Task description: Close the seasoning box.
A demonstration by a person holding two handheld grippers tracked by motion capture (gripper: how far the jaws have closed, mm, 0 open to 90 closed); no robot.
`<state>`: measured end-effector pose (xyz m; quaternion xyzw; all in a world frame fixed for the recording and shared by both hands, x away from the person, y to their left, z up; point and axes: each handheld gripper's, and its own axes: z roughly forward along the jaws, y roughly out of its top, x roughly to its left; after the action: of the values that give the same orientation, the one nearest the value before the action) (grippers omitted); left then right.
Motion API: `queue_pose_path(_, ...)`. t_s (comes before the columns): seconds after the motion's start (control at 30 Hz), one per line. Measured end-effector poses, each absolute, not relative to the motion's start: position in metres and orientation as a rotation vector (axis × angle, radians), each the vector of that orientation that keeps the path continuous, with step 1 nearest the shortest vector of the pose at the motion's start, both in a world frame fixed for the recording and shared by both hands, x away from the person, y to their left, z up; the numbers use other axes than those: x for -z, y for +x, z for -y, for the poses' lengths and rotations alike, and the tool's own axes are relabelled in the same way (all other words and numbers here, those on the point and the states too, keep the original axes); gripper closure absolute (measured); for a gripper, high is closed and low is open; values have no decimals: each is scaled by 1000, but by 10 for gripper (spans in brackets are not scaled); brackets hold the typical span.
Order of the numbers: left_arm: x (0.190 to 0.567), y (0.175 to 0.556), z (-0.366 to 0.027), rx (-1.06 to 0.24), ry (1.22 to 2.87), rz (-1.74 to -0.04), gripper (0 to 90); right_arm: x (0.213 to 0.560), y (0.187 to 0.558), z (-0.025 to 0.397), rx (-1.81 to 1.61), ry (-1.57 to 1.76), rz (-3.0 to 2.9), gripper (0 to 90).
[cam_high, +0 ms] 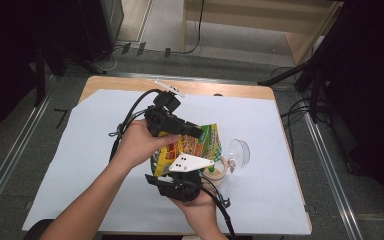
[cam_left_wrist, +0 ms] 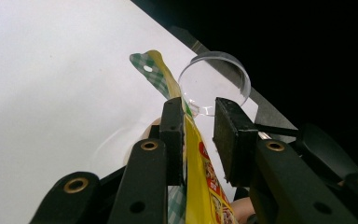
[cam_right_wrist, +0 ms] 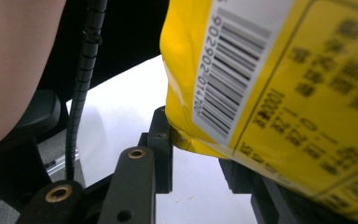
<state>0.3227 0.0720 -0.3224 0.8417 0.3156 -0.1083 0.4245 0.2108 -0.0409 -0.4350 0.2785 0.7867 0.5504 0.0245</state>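
Left claw (cam_left_wrist: 198, 140) stands apart around the snack bag (cam_high: 200, 145); right claw (cam_right_wrist: 200, 154), at six o'clock, clamps its bottom—squeeze left before pulling.

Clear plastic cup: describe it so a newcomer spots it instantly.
On the white sheet covering the table, look right of the yellow snack bag between the two grippers. The clear plastic cup lies tipped on its side beside a tape roll, the one see-through item there.

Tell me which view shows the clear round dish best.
The left gripper view: the clear round dish stands on edge just past the jaw tips, its whole rim outlined against the dark. The high view shows it small, right of the yellow snack bag, with tape beside it.
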Motion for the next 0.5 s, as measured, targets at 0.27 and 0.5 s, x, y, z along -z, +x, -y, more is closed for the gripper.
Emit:
queue_pose_path(0.27, 323, 323, -72, 273, 2104, -790, 739, 436, 211, 41, -1693, 864, -2438, 699)
queue_pose_path(0.5, 323, 321, -70, 264, 2109, -784, 739, 437, 212, 42, -1687, 859, -2438, 700)
